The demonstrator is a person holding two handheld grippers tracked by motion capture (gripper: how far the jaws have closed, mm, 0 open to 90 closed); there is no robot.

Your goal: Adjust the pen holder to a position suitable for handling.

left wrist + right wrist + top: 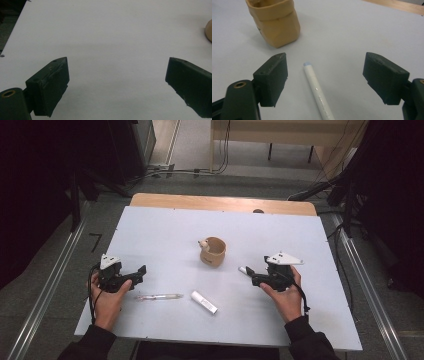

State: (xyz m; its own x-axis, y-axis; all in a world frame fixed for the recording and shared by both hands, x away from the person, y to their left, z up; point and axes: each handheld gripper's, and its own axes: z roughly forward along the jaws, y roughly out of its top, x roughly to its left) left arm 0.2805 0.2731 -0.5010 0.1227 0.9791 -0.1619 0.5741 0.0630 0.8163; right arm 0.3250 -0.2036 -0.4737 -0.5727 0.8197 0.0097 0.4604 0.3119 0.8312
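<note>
Your right claw [324, 80] spread wide, white pen [318, 92] lying flat on the table [362, 30] between its jaws, untouched, capped tip pointing away toward the tan cup [277, 25], your left claw [117, 85] spread too.

high view overlooks table [165, 225]; gripper views skim it closely.

Clearance: right side partly obstructed
White pen [317, 92] lies between the right gripper's [325, 80] spread jaws; tan cup [275, 21] stands beyond; bare counter [112, 37] ahead of the left gripper [117, 85].

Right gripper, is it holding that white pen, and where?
No. The right gripper is open, its jaws either side of the white pen, which lies untouched on the table.
</note>
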